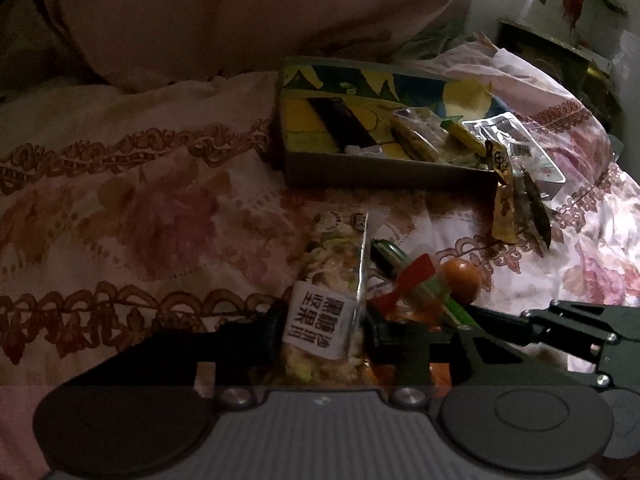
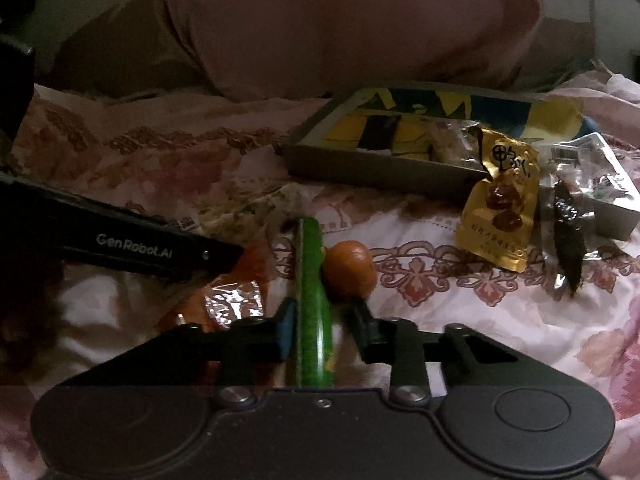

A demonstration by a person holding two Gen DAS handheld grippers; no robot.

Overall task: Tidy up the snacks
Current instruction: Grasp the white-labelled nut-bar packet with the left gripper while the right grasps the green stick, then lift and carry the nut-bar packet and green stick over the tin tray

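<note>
Left gripper low over the floral bedspread, its jaws closed in on a clear nut-bar packet with a white printed label; both pads touch the packet's sides, and the packet stands on edge, its far end pointing toward the box. Right gripper beside it, jaws narrowed around a slim green stick packet; the left pad touches the packet, while a small gap shows at the right pad, so a firm grip cannot be confirmed. Small orange fruit lies on the bedspread touching the green packet's right side, just ahead of the right pad. Crinkled orange wrapper with a foil patch lies left of the green packet, under the tip of the left gripper's arm as seen in the right wrist view. Shallow grey box with a yellow-and-blue printed interior sits farther back on the bed; it holds a dark bar, wrapped biscuits and clear packets, some overhanging its right end. Gold sachet leans against the box's front right corner; a dark seaweed-like packet lies just right of it. Large pink pillow behind the box.
</note>
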